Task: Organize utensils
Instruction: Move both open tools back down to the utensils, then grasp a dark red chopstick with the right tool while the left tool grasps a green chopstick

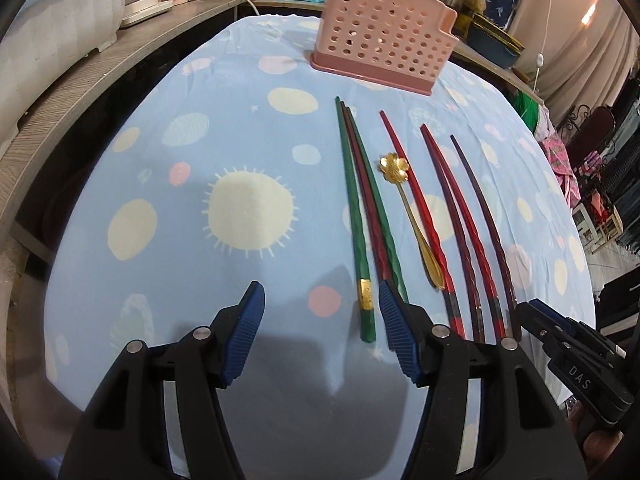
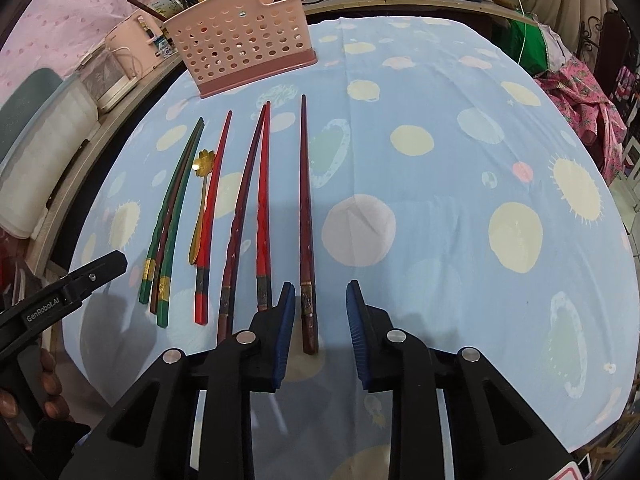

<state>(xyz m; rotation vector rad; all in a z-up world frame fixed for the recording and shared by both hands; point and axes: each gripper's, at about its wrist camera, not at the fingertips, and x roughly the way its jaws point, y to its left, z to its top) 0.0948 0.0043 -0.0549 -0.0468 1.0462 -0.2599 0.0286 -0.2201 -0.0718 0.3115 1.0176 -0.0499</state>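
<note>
— Covering the whole table is a soft blue cloth (image 1: 168,264) printed with cream discs and pale suns. What stands on it?

— At the far edge I see a pink plastic holder (image 1: 382,36), boxy, its walls punched with round holes, on a darker pink base. Nearer to me the utensils lie side by side, pointing toward it.

— Which utensils?

— Two faceted green chopsticks (image 1: 352,216) with gold bands, a dark red one (image 1: 366,204) lying between them and touching. Then a bright red chopstick (image 2: 214,196), then a maroon and red pair (image 2: 256,200) meeting at their tips, and a single dark chopstick (image 2: 305,200) apart on the right. Smallest is a gold spoon (image 1: 404,196) with a flower-shaped bowl, against the bright red stick.

— And your grippers?

— My left gripper (image 1: 322,300) is spread wide, ribbed blue pads empty; one green chopstick's butt end lies between them. My right gripper (image 2: 320,300) is also wide and empty, the single dark chopstick's butt end between its pads (image 2: 285,332).
</note>
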